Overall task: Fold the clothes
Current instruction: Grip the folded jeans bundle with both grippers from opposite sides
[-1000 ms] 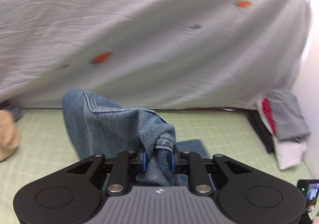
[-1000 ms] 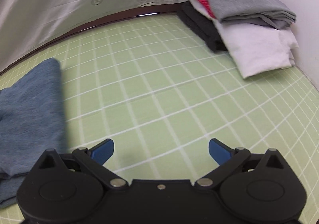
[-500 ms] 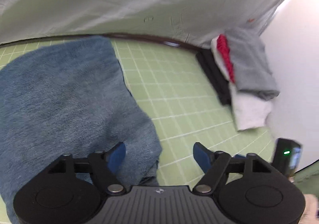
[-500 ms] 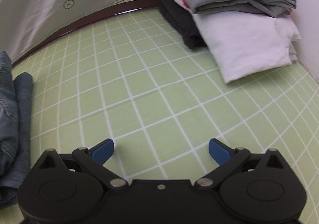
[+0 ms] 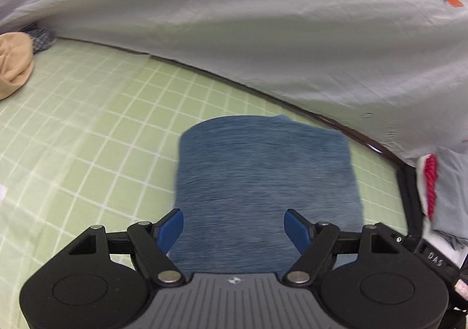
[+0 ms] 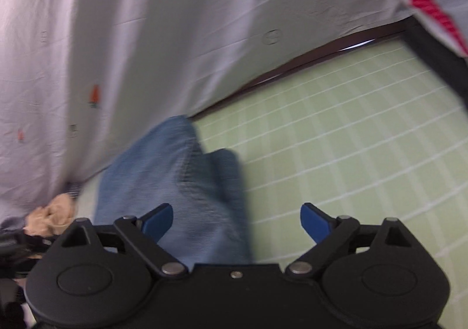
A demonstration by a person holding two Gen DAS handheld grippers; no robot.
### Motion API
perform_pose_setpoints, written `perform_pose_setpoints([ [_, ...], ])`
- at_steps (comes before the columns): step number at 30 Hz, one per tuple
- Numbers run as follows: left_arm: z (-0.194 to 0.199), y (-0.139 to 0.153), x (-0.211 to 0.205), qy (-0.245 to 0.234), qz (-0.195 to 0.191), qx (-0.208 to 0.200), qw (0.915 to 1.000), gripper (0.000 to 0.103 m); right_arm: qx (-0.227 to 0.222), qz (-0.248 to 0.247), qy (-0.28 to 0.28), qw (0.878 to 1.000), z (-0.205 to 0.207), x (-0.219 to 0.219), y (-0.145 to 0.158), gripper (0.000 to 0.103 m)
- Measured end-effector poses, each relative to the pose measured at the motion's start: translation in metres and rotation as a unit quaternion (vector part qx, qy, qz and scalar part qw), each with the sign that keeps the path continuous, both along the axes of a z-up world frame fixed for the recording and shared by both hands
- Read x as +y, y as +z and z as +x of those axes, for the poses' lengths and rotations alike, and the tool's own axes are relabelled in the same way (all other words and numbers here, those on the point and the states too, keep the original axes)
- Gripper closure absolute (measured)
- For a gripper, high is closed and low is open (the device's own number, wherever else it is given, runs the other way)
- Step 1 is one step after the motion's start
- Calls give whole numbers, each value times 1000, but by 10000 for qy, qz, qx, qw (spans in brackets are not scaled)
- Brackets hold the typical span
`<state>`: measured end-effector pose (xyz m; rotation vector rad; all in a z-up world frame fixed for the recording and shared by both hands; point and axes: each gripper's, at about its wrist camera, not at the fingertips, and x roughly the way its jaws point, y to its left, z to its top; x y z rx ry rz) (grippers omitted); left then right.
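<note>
Denim jeans (image 5: 266, 182) lie folded into a compact block on the green checked mat (image 5: 87, 135), flat and square — set there, I judge, so the last fold can be pressed or the bundle moved on. Left wrist view: block sits dead centre, running from 6 o'clock up toward 12. Left gripper (image 5: 234, 229) hangs over its near edge, angled steeply down at it; blue fingers (image 5: 172, 226) spread apart, cloth beneath them, not pinched. Jaws have just been opening, and nothing is gripped now.

Right wrist view, blurred: right gripper (image 6: 237, 220) points at the jeans' layered end, denim at 9 to 11 o'clock, bare mat at 1 to 3. Fingers wide apart and just been closing slightly; cloth lies under the left finger (image 6: 158, 219), no pinch visible.

Pale sheet with carrot print (image 5: 292, 36) hangs behind the mat's far edge. Folded pile (image 5: 438, 182) of grey, white, red-trimmed and dark clothes at 3 o'clock, well apart from the jeans — likely the finished stack. Beige cloth (image 5: 14, 65) at 10 o'clock, probably waiting.
</note>
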<state>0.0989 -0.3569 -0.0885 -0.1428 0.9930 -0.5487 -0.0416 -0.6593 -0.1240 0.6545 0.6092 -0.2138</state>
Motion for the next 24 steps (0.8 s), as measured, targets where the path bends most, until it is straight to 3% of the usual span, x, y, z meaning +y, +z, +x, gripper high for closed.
perform_pose_setpoints([
  [4,3,-10,5,58,12,150,9999,26,118,-3,526,9985,30,11,-7,18],
  [6,3,-14,5,61,58,175,9998,26,188,245,705,9970,39,13,-12,40],
  [7,2,-15,5,90,63,169,9998,26,231,463,691,9963,40,12,-14,69],
  [9,2,-16,9,206,-70,211,9995,26,49,962,445,9944,30,7,-16,83],
  [10,3,-16,11,257,-161,248,9992,26,-277,1494,236,9881,18,1,-16,84],
  [12,6,-13,15,312,-246,215,9990,26,-888,2509,-206,9637,-7,-13,-18,85],
  [13,7,-12,15,316,-220,160,9991,26,-1003,2808,-475,9533,-19,-17,-21,85],
  [14,9,-13,15,306,-197,141,9992,26,-876,2714,-652,9563,-25,-19,-21,85],
  [16,12,-17,15,262,-221,188,9992,26,-148,1804,-627,9815,-21,-19,-21,85],
  [18,17,-24,14,173,-339,330,9987,25,358,1455,-616,9868,-16,-18,-25,77],
  [19,20,-27,11,73,-398,382,9985,23,276,1501,-611,9864,-16,-19,-25,61],
  [20,23,-29,10,-38,-449,406,9982,18,193,1547,-607,9859,-17,-20,-24,32],
  [21,25,-32,8,-141,-487,421,9978,16,133,1560,-566,9860,-16,-20,-24,20],
  [22,28,-35,5,-220,-492,451,9975,16,136,1485,-431,9879,-11,-19,-23,15],
  [24,33,-42,0,-374,-511,517,9967,16,174,1332,-169,9908,-1,-18,-24,15],
])
